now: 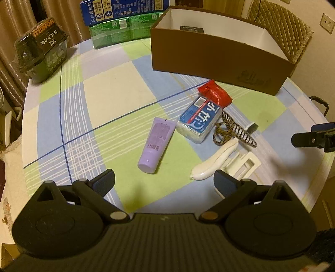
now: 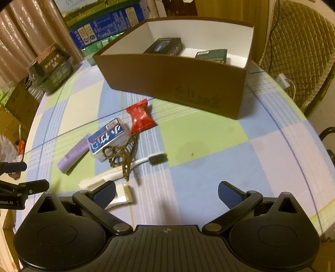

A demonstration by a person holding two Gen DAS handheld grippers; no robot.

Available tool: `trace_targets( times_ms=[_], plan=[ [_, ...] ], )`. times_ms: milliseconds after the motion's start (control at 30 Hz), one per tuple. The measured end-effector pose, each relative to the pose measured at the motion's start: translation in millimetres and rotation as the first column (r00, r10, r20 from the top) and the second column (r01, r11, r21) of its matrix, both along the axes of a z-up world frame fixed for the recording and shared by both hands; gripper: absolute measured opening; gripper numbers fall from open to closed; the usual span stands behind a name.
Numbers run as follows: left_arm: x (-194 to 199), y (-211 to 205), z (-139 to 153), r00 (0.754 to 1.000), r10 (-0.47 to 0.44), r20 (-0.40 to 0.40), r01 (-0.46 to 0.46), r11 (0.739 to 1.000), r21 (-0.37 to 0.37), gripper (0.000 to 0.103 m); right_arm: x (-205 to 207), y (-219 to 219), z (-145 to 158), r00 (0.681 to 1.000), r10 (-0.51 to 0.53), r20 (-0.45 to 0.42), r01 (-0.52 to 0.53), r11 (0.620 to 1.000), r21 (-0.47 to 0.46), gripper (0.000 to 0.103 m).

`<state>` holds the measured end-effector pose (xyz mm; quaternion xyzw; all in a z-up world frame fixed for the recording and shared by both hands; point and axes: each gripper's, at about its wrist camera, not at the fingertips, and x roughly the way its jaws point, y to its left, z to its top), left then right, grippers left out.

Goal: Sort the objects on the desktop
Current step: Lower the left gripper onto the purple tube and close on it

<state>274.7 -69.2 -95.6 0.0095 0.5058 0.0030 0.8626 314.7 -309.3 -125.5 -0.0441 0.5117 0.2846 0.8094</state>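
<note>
A pile of small items lies mid-table: a lilac tube (image 1: pixel 157 144) (image 2: pixel 73 154), a blue-labelled pack (image 1: pixel 199 121) (image 2: pixel 107 139), a red wrapper (image 1: pixel 215 94) (image 2: pixel 141 118), a leopard-print hair clip (image 1: pixel 232 129) (image 2: pixel 121 154), a white toothbrush (image 1: pixel 213 161) (image 2: pixel 144 160) and a white flat piece (image 1: pixel 242 165) (image 2: pixel 121 196). Behind them stands the brown cardboard box (image 1: pixel 219 60) (image 2: pixel 173 83), holding two dark packs (image 2: pixel 165 46). My left gripper (image 1: pixel 164 182) hovers open just short of the tube and toothbrush. My right gripper (image 2: pixel 166 192) is open over bare cloth, right of the pile.
A checked cloth (image 1: pixel 100 100) covers the round table. Blue and green cartons (image 1: pixel 121 18) and a dark wrapped package (image 1: pixel 41 50) stand at the far left edge. A quilted chair (image 2: pixel 301 46) is behind the box. The right gripper's tip (image 1: pixel 314 138) shows at the right edge.
</note>
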Motion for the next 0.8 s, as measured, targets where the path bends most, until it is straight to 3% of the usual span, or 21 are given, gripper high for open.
trace_targets(
  times_ms=[400,700,800],
  plan=[
    [19.3,9.7,-19.5,0.999,-0.043,0.021,0.042,0.999,0.025,0.091,4.1,11.9,-15.1,1.0,-0.012,0.018,0.012,1.0,-0.013,0.101],
    [47.3,13.3,-40.3,0.992,-0.129,0.006,0.129,0.991,0.046,0.086,24.4,14.0,-26.4,0.998,-0.055,0.028,0.056,0.998,-0.019,0.101],
    [57.1,11.0,-49.7,0.987,-0.163,-0.007,0.163,0.985,0.048,0.078,29.4,14.7,-30.0,0.997,-0.07,0.021,0.07,0.997,-0.02,0.101]
  ],
)
